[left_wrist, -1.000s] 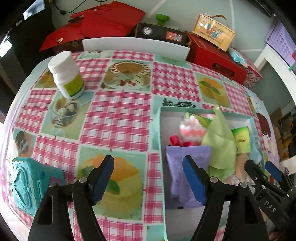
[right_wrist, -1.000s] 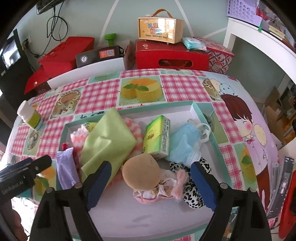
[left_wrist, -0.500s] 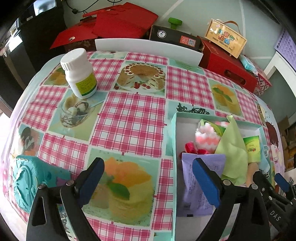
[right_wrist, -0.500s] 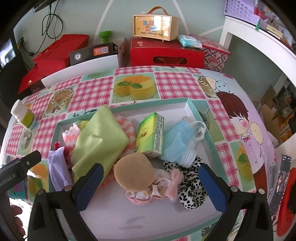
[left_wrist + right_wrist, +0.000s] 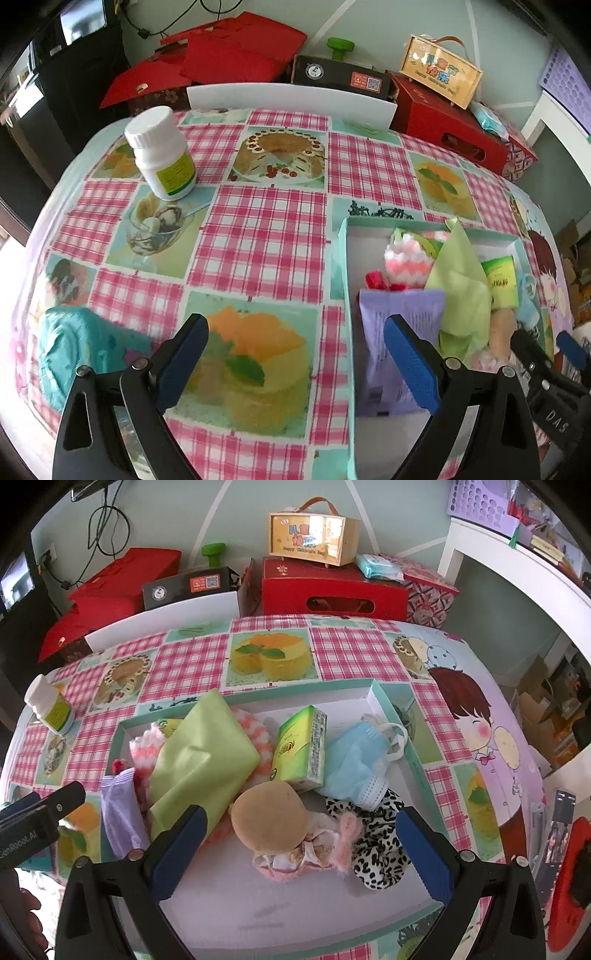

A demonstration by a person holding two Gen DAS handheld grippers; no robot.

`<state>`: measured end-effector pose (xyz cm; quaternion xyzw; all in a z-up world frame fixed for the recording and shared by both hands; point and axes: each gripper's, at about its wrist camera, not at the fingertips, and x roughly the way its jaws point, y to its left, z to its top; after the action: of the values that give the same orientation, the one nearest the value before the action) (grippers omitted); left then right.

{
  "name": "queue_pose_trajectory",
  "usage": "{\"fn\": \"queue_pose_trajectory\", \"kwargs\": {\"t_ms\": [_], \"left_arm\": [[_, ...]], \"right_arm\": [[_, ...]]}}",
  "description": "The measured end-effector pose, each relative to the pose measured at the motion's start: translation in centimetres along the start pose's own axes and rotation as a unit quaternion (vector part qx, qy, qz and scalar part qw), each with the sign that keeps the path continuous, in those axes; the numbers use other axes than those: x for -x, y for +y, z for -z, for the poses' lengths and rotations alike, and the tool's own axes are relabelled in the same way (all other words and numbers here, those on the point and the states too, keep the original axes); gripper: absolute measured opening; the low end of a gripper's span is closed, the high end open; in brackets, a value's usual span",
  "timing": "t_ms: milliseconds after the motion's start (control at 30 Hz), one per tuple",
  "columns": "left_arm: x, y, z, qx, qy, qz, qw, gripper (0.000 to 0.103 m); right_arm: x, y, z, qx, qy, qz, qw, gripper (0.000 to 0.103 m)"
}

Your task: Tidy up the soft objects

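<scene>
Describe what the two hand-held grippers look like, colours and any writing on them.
Both look alike. The left hand-held gripper and the right hand-held gripper each have two black plastic arms with silver rivets and slotted cut-outs, ending in blue ribbed pads. White lettering marks the black bodies: "DAS" on the right one, "GenRobot.AI", seen upside down, on the left.

You are working in a lived-in home, most likely a child's room or family room. The table [image 5: 476,746] wears a cartoon oilcloth printed with cakes, pink gingham and a drawn child. Behind it, red gift boxes [image 5: 332,587] and a small wooden carry-case [image 5: 314,535] with a leather handle crowd against a pale green wall. A white desk [image 5: 517,565] on your right carries a lilac plastic basket [image 5: 480,502] and books. Cables [image 5: 107,520] dangle from a wall socket, and cardboard boxes [image 5: 539,701] sit on the floor.
</scene>
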<state>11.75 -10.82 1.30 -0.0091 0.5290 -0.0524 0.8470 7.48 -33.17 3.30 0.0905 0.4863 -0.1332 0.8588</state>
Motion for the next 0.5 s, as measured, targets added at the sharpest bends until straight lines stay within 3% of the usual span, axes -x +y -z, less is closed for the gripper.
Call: {"fn": "queue_pose_trajectory", "kwargs": {"t_ms": [333, 500], "left_arm": [[1.9, 0.9, 3.3, -0.014, 0.003, -0.009, 0.9998, 0.096], [3.5, 1.3, 5.3, -0.025, -0.006, -0.033, 0.9991, 0.096]], "right_arm": [[2.6, 1.6, 3.6, 0.034, -0.005, -0.010, 0.999, 0.103], [3.5, 2.1, 5.6, 0.045, 0.001, -0.006, 0.999, 0.103]]}}
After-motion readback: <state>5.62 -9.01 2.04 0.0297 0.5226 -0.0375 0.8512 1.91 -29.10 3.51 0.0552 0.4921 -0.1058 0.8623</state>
